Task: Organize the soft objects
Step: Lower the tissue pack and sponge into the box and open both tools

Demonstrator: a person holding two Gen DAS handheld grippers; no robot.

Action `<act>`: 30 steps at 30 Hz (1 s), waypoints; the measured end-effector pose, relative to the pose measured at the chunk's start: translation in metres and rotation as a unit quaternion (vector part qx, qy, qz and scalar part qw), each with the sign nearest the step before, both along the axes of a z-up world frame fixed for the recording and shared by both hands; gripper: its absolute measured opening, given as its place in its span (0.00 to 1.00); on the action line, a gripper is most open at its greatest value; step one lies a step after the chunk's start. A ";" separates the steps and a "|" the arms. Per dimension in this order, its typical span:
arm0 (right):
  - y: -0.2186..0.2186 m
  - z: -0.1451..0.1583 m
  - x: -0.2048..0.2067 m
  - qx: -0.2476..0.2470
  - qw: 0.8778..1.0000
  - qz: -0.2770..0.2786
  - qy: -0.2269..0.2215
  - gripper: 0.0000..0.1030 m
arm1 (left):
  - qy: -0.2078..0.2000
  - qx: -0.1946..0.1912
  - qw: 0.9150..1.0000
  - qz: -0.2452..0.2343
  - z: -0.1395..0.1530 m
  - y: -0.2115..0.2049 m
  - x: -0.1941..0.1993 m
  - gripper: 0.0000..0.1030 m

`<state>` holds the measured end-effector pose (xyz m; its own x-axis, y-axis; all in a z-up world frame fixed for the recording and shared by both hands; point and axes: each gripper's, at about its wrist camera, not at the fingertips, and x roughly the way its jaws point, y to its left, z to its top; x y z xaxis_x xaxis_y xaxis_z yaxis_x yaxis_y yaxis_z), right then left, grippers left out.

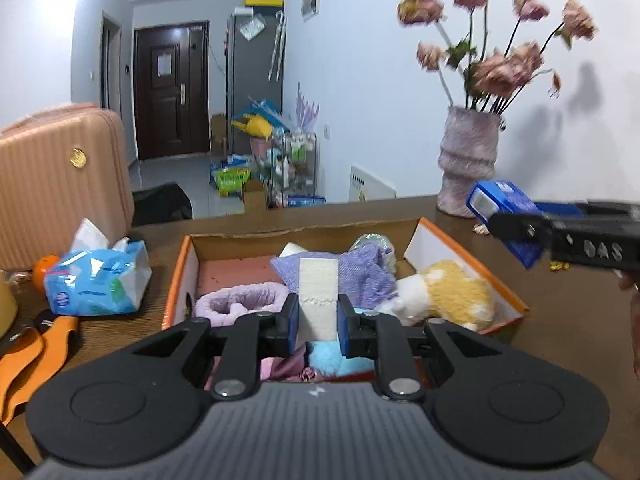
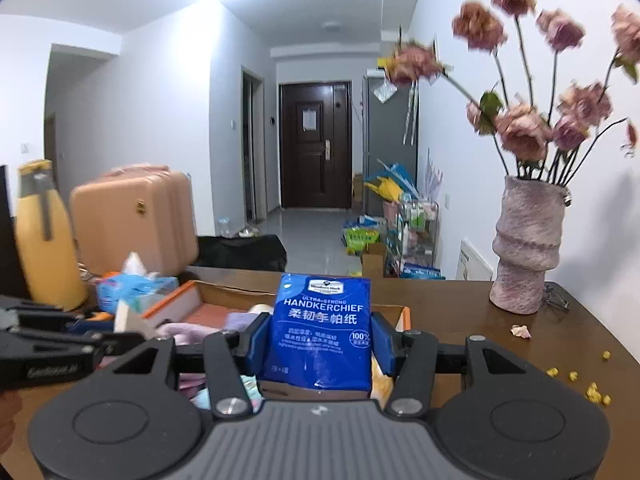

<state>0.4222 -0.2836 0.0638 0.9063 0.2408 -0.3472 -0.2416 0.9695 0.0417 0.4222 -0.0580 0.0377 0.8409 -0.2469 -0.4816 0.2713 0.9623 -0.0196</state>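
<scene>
My left gripper [image 1: 318, 312] is shut on a white sponge block [image 1: 318, 296], held upright above the near part of an open cardboard box [image 1: 472, 252]. The box holds a purple fuzzy item [image 1: 240, 304], a purple cloth [image 1: 360, 272], a yellow and white plush toy [image 1: 444, 296], a pink slab [image 1: 236, 272] and a light blue soft item [image 1: 332, 360]. My right gripper [image 2: 320, 340] is shut on a blue handkerchief tissue pack [image 2: 322, 328], held upright over the box's right side. The pack also shows in the left wrist view [image 1: 500, 200].
A blue tissue pack [image 1: 96, 276] lies left of the box, with orange-handled pliers [image 1: 36, 344] nearer. A pink vase of dried flowers [image 2: 524, 244] stands at the table's far right. Petal crumbs [image 2: 592, 388] lie on the right. A yellow bottle [image 2: 44, 240] and pink suitcase [image 2: 132, 224] stand left.
</scene>
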 end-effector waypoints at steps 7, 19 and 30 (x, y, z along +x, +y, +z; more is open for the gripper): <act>-0.002 -0.031 0.099 -0.022 0.998 -0.021 0.058 0.50 | 0.059 -0.005 0.998 -0.026 -0.035 -0.004 0.045 0.19; -0.004 -0.062 0.158 -0.013 0.993 -0.038 0.113 0.53 | 0.104 -0.054 0.987 -0.113 -0.047 -0.054 0.072 0.21; -0.019 -0.032 0.135 0.016 0.997 -0.039 0.071 0.66 | 0.080 -0.049 0.992 -0.081 -0.035 -0.043 0.066 0.45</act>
<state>0.5571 -0.3026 0.0314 0.8651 0.1849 -0.4663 -0.1550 0.9826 0.1022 0.4886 -0.1010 0.0029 0.7006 -0.4248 -0.5733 0.4076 0.8978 -0.1670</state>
